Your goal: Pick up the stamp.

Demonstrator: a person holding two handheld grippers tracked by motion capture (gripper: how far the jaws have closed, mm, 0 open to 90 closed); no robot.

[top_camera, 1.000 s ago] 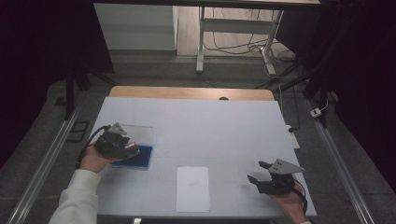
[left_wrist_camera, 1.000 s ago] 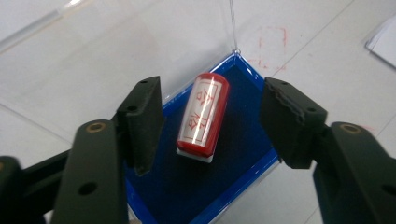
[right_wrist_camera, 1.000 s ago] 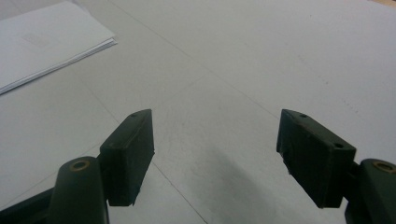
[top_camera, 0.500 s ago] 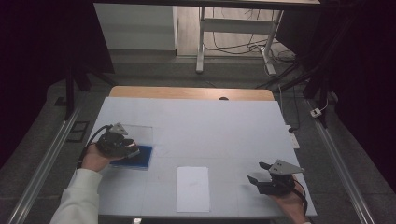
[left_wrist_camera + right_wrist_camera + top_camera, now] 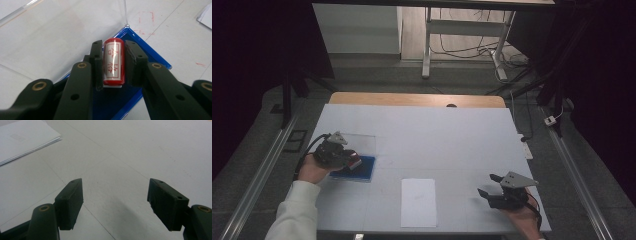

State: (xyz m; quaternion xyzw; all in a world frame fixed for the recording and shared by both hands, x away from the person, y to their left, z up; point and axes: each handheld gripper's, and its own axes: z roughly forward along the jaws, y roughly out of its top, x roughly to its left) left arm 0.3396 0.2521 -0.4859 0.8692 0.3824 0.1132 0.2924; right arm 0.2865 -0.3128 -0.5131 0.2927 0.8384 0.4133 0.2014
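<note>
Two grippers | left gripper (image 5: 114, 65) clamps red stamp (image 5: 114, 61) | right gripper (image 5: 115, 205) spread wide, empty

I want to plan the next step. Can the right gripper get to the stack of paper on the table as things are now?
Probably yes. The right gripper is open and holds nothing, and only bare table lies between it and the paper. The left gripper is busy holding the red stamp, off to the side.

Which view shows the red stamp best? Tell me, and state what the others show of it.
The left gripper view: the red stamp sits close up between the left gripper jaws, red characters readable, above the blue ink pad. In the high view it is a small red speck. The right gripper view faces bare table and paper.
</note>
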